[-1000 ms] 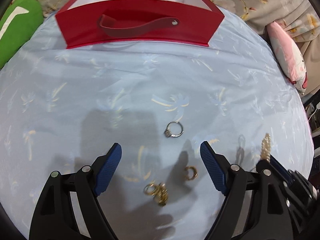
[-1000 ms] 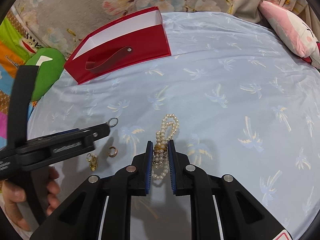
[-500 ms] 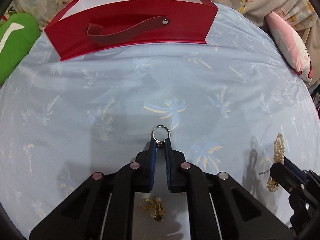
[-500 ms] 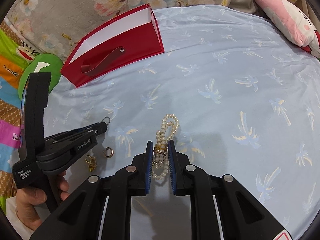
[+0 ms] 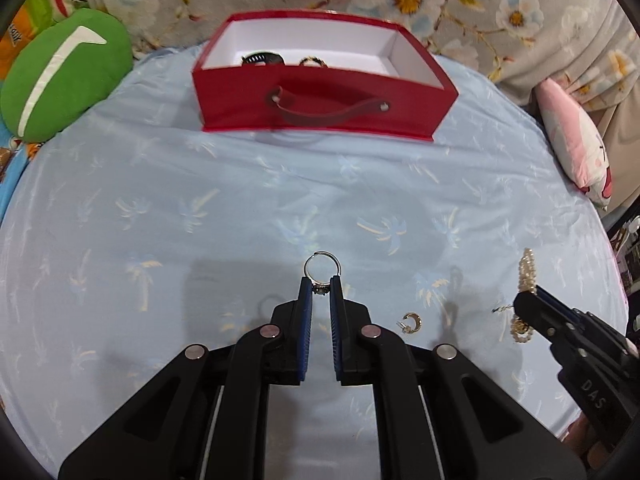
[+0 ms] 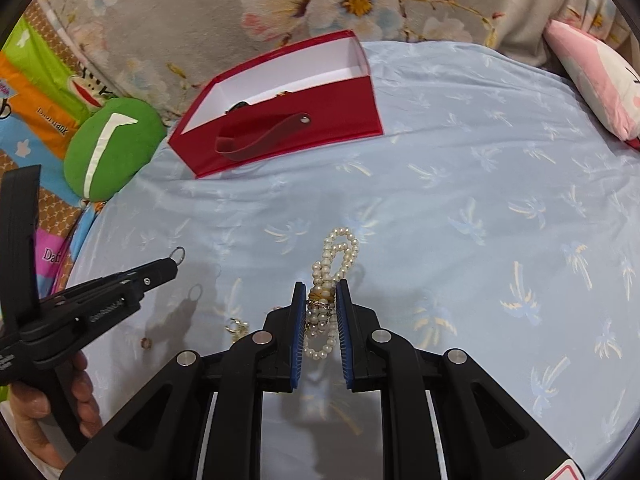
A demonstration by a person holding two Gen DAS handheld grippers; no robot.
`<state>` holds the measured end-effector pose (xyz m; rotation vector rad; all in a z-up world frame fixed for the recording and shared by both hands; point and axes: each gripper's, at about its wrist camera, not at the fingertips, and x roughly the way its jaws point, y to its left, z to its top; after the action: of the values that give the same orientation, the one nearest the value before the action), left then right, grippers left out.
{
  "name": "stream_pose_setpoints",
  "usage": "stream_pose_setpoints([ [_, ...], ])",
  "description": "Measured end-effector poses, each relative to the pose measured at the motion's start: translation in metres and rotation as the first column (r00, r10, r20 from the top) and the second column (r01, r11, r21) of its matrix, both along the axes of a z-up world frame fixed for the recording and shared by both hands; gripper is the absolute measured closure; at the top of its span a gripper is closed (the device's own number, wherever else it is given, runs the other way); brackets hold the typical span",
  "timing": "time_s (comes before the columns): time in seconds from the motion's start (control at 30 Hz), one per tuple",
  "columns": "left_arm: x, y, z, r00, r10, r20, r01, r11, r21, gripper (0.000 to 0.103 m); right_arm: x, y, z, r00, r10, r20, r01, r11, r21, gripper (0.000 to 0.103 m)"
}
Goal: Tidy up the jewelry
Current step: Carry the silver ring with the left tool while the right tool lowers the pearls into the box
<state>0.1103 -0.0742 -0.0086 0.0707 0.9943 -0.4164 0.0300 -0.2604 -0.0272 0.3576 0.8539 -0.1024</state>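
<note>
My left gripper (image 5: 321, 282) is shut on a silver ring (image 5: 321, 266), held above the pale blue cloth (image 5: 160, 240). The ring (image 6: 179, 255) also shows at that gripper's tip in the right wrist view. My right gripper (image 6: 322, 288) is shut on a pearl necklace (image 6: 336, 256), whose loops hang out past the blue pads. In the left wrist view the necklace (image 5: 527, 270) sticks up from the right gripper's tip. A red box (image 5: 320, 104) with a strap handle stands open at the far side. A dark item and a gold item lie inside it.
A gold hoop earring (image 5: 412, 322) lies on the cloth to the right of the left gripper. Gold earrings (image 6: 237, 326) and a small gold piece (image 6: 146, 343) lie below the left gripper. A green cushion (image 5: 64, 80) sits far left, a pink pillow (image 5: 576, 144) far right.
The left gripper went from wide open over the ring to shut on it, then lifted it off the cloth towards the box. The right gripper rose a little with the necklace.
</note>
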Motion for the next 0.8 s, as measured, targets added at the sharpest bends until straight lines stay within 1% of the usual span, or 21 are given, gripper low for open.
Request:
stream_pose_setpoints([
  [0.27, 0.003, 0.023, 0.034, 0.997, 0.052, 0.065, -0.052, 0.999, -0.013, 0.095, 0.012, 0.029, 0.036, 0.994, 0.074, 0.083, -0.071, 0.997, -0.035, 0.089],
  [0.5, 0.007, 0.037, 0.058, 0.987, 0.088, 0.136, -0.088, 0.996, -0.005, 0.095, 0.021, 0.041, 0.069, 0.982, 0.101, 0.158, -0.089, 0.992, -0.084, 0.089],
  [0.8, 0.016, 0.039, 0.080, 0.978, 0.099, 0.184, -0.096, 0.995, -0.022, 0.095, 0.035, 0.046, 0.088, 0.973, 0.106, 0.206, -0.086, 0.991, -0.103, 0.089],
])
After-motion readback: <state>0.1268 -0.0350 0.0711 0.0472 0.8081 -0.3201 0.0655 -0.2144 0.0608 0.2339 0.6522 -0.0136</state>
